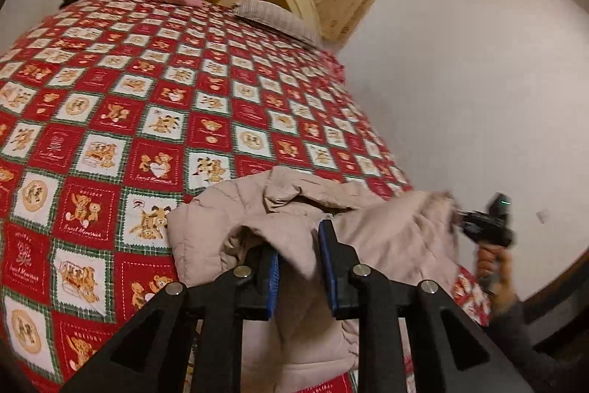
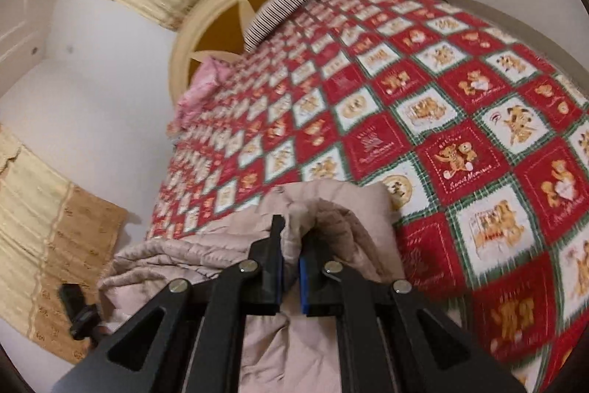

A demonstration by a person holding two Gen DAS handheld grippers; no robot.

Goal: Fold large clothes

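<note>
Slip risk: left tool pinching fold of puffy beige quilted jacket with visible slack; right tool clamped tight on it. Jacket hangs over red teddy-bear quilt, near bed edge; uneven pull could drop one side.

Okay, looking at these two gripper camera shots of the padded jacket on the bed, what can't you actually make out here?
- Left wrist view: the jacket runs under the left gripper and off the bottom edge, so its full shape is hidden.
- Right wrist view: the right gripper covers where its pads meet the fabric.
- Left wrist view: the hand is motion-blurred.
- Both views: the quilt lettering is too small and blurred to read.
</note>
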